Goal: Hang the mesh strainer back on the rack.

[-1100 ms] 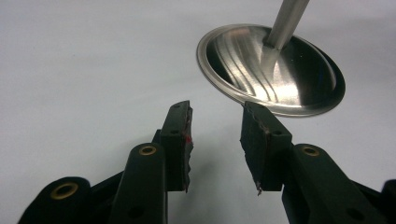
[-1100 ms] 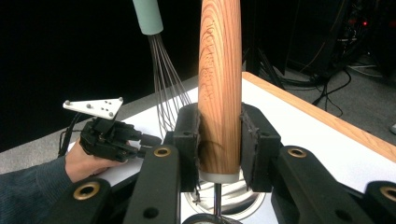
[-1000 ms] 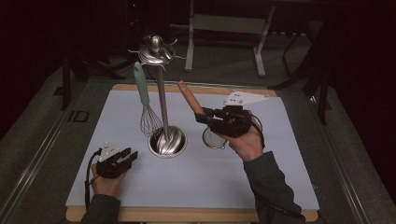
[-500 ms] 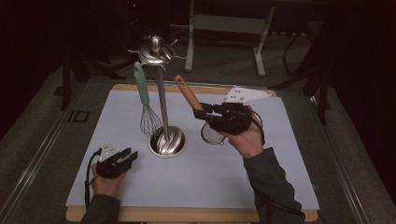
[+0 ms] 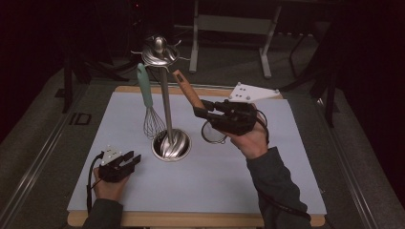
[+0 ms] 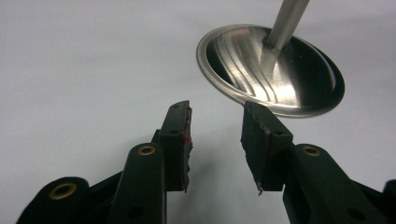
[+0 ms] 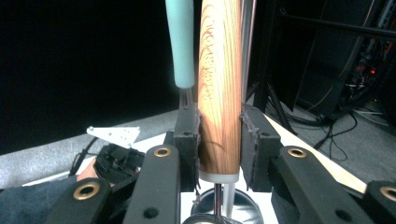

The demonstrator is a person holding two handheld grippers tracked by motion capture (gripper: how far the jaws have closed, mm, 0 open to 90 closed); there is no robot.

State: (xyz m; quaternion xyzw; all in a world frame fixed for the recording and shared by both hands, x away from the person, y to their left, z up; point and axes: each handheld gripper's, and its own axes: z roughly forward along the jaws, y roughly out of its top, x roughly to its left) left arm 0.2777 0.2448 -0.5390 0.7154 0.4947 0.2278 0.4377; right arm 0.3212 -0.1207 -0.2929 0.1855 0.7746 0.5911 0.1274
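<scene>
Left tongs (image 5: 125, 161) resting open, right tongs (image 5: 203, 110) raised, clamped shut

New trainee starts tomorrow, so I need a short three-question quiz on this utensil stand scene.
1. True or false: the right tool is clamped on the wooden handle.
2. Which utensil hangs on the stand? A whisk; B ladle; C tongs.
3. What is between the left tool's jaws?

Key: 1 true. 2 A. 3 Nothing; it rests open near the stand's base.
</scene>
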